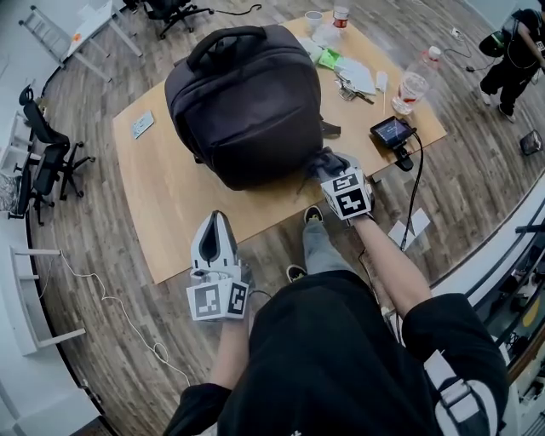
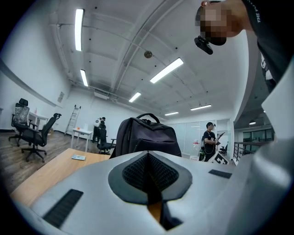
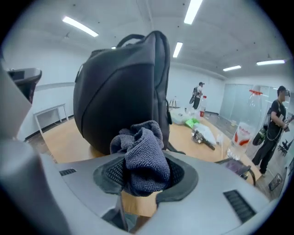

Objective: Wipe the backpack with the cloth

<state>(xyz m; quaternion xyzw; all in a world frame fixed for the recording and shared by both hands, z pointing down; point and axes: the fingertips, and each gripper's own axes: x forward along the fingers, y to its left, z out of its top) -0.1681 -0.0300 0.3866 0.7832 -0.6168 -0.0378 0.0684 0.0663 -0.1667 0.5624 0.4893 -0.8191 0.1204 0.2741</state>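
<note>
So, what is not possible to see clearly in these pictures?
Far side of backpack: hidden by its own body, all views.
Whether cloth touches backpack: head view, right claw covers it; right gripper view gives no depth.
Label on bottle, print on card: head view, too small.

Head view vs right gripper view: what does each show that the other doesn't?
Head view only: the card behind the backpack, and the person's shoes. Right gripper view only: ceiling lights, and a plain look at the right gripper shut on the bunched cloth. Both: backpack, table, bottle.
</note>
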